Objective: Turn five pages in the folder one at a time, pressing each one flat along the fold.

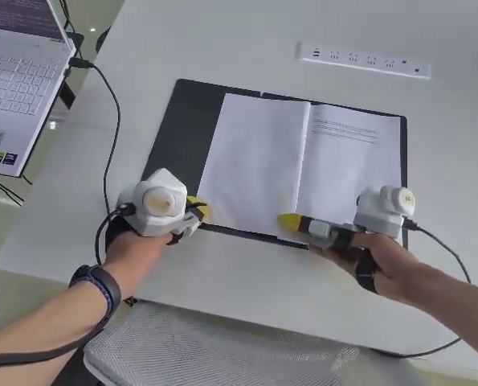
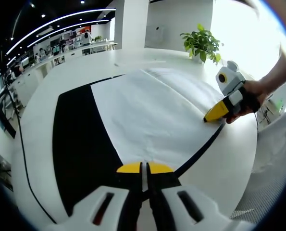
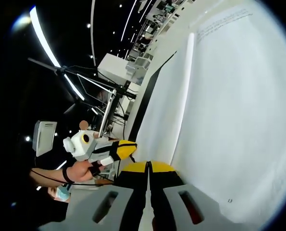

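A black folder (image 1: 178,129) lies open on the white table. A blank white page (image 1: 255,161) lies turned to the left of the fold, and a printed page (image 1: 351,169) lies to the right. My left gripper (image 1: 197,211) is shut, its yellow tips (image 2: 143,167) at the blank page's near-left corner by the folder's edge. My right gripper (image 1: 289,219) is shut too, pointing left, with its tips (image 3: 148,166) resting on the paper at the near end of the fold. Each gripper shows in the other's view: the right gripper (image 2: 215,113) and the left gripper (image 3: 123,149).
A laptop (image 1: 14,72) stands at the far left with a black cable (image 1: 110,121) running past the folder's left side. A white power strip (image 1: 363,60) lies at the back. A mesh chair seat (image 1: 222,354) is below the table's near edge.
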